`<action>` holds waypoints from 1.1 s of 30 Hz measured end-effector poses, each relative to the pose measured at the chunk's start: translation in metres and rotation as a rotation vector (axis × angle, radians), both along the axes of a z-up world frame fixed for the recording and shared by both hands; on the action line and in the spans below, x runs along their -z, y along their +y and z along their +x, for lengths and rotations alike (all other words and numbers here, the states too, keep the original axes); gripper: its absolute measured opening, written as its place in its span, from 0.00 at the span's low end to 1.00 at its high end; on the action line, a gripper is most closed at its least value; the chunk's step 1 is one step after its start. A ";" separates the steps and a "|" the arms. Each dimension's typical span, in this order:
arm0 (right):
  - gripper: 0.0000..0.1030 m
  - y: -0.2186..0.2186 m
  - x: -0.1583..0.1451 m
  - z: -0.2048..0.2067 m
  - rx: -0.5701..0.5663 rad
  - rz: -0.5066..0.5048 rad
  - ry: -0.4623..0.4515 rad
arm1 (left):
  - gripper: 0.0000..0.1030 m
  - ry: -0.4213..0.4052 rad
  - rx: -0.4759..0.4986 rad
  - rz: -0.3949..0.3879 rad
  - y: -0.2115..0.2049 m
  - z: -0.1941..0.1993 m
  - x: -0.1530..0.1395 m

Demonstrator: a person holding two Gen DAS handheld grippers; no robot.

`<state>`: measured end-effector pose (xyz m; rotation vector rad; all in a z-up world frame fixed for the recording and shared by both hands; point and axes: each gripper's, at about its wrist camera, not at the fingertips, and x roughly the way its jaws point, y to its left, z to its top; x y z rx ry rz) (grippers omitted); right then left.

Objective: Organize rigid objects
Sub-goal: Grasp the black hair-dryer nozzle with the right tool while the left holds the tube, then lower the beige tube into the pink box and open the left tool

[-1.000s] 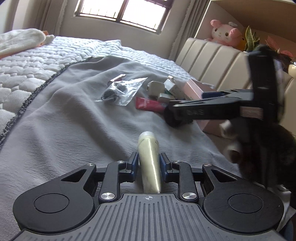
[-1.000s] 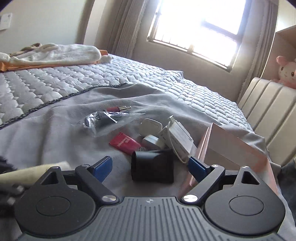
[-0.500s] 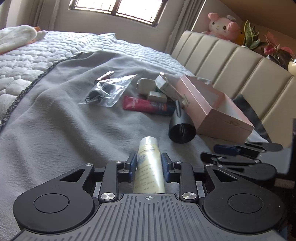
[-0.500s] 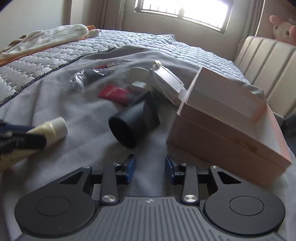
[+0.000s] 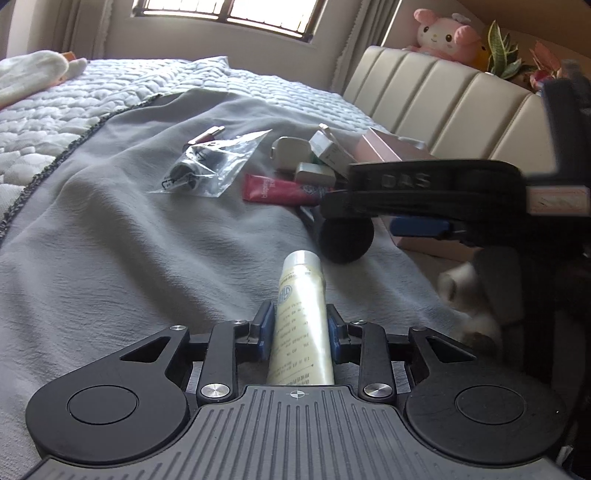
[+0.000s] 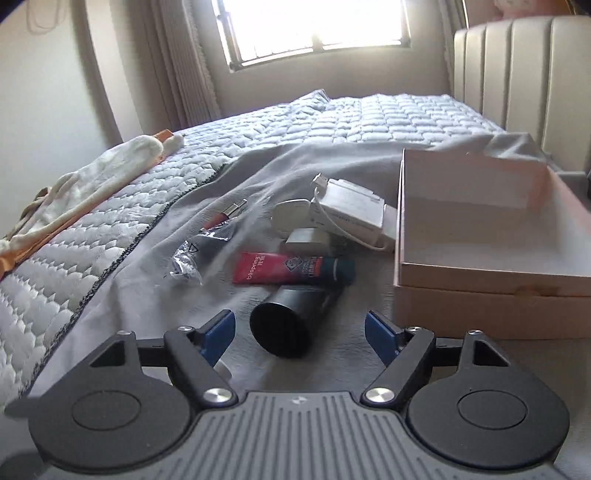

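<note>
My left gripper (image 5: 300, 325) is shut on a cream tube (image 5: 302, 314) with a silver cap, held low over the grey blanket. My right gripper (image 6: 300, 332) is open, its blue pads on either side of a black cylinder (image 6: 291, 315) lying on the blanket; it also shows in the left wrist view (image 5: 346, 240). An open pink box (image 6: 491, 236) stands to the right. A red tube (image 6: 291, 267), white charger box (image 6: 351, 210), white case (image 6: 291, 214) and clear plastic bag (image 5: 210, 166) lie beyond.
A grey blanket (image 5: 110, 240) covers a white quilted bed (image 6: 369, 118). A cream padded headboard (image 5: 436, 99) stands at the right with a pink plush toy (image 5: 447, 33) on top. White cloth (image 6: 92, 184) lies at the far left.
My right gripper has opened wide and come forward around the black cylinder, crossing the left wrist view. My left gripper still holds the cream tube and has shifted little.
</note>
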<state>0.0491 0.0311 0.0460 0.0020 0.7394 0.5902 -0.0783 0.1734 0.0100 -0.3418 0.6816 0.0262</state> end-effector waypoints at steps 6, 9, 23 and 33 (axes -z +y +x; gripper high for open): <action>0.54 0.047 0.027 0.034 0.026 -0.105 0.078 | 0.31 0.006 0.001 -0.021 0.004 0.004 -0.001; 0.49 0.037 0.023 0.023 -0.030 -0.127 0.053 | 0.30 0.016 -0.010 -0.007 0.003 0.015 -0.003; 0.49 -0.125 0.013 -0.072 0.021 -0.205 -0.164 | 0.32 0.121 -0.030 0.099 -0.014 0.061 -0.002; 0.49 -0.190 0.012 -0.088 0.059 -0.148 -0.189 | 0.32 0.090 -0.030 0.227 -0.047 0.045 -0.006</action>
